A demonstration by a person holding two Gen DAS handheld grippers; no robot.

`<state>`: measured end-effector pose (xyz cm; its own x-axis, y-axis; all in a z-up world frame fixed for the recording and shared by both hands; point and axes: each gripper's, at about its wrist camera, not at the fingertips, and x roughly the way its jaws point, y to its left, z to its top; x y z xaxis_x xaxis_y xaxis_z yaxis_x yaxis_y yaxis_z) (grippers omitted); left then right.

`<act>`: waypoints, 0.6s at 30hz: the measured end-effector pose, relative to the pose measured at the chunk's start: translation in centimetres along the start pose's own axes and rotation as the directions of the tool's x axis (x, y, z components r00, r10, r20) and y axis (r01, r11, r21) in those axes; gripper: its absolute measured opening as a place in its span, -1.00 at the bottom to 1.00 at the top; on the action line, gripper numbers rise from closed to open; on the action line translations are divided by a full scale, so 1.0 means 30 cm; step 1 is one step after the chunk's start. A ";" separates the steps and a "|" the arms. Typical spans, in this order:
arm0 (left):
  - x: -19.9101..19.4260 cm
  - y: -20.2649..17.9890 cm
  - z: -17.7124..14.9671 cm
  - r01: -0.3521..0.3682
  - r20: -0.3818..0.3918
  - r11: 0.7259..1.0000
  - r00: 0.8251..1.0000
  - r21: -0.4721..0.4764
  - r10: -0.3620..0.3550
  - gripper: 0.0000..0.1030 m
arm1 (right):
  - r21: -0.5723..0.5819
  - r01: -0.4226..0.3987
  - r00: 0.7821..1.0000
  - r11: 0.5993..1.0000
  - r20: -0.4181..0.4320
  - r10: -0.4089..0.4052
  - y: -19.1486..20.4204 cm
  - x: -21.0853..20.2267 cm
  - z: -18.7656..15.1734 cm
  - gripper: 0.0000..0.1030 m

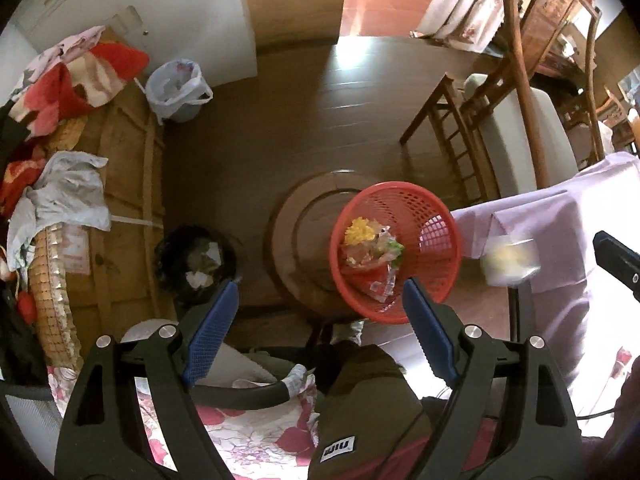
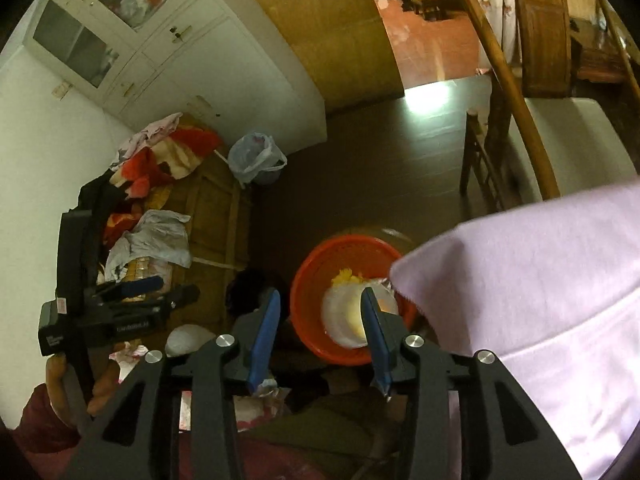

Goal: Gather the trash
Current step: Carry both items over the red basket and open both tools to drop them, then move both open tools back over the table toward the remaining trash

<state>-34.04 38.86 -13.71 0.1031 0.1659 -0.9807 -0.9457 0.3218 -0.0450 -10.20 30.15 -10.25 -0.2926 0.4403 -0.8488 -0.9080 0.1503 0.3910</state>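
A white, translucent plastic cup (image 2: 347,316) with a yellowish smear inside hung blurred over the round red plastic mesh basket (image 2: 312,280), which already held yellow and clear wrappers (image 1: 370,246). It sat beyond the right gripper (image 2: 320,336) – 2 blue pads parted, touching nothing. The left gripper (image 1: 320,328) gaped wide and empty – the basket beyond its tips.
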 end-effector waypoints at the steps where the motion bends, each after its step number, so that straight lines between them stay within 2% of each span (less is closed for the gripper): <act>1: -0.001 0.001 0.005 0.006 0.002 1.000 1.000 -0.002 -0.006 0.58 | -0.002 0.007 1.000 1.000 0.006 -0.007 0.004 -0.008 0.004 -0.20; 5: -0.008 -0.032 0.030 0.030 0.014 0.999 0.999 0.024 -0.030 0.58 | 0.018 0.045 0.999 0.999 0.025 -0.046 -0.024 -0.059 -0.015 -0.20; 10: -0.014 -0.163 0.066 0.066 0.028 0.990 0.997 0.122 -0.070 0.58 | 0.096 0.095 0.992 0.991 0.068 -0.102 -0.107 -0.148 -0.059 -0.20; 15: -0.030 -0.343 0.089 0.093 0.037 0.961 0.994 0.259 -0.106 0.58 | 0.217 0.135 0.978 0.967 0.130 -0.165 -0.226 -0.270 -0.140 -0.19; 18: -0.040 -0.461 0.095 0.109 0.037 0.933 0.991 0.343 -0.129 0.58 | 0.295 0.149 0.965 0.944 0.164 -0.204 -0.296 -0.339 -0.207 -0.19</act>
<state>-20.20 36.87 -11.36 0.2351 0.1570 -0.9592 -0.7656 0.6380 -0.0832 -1.02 18.84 -7.30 -0.0478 0.5396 -0.8406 -0.8123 0.4687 0.3471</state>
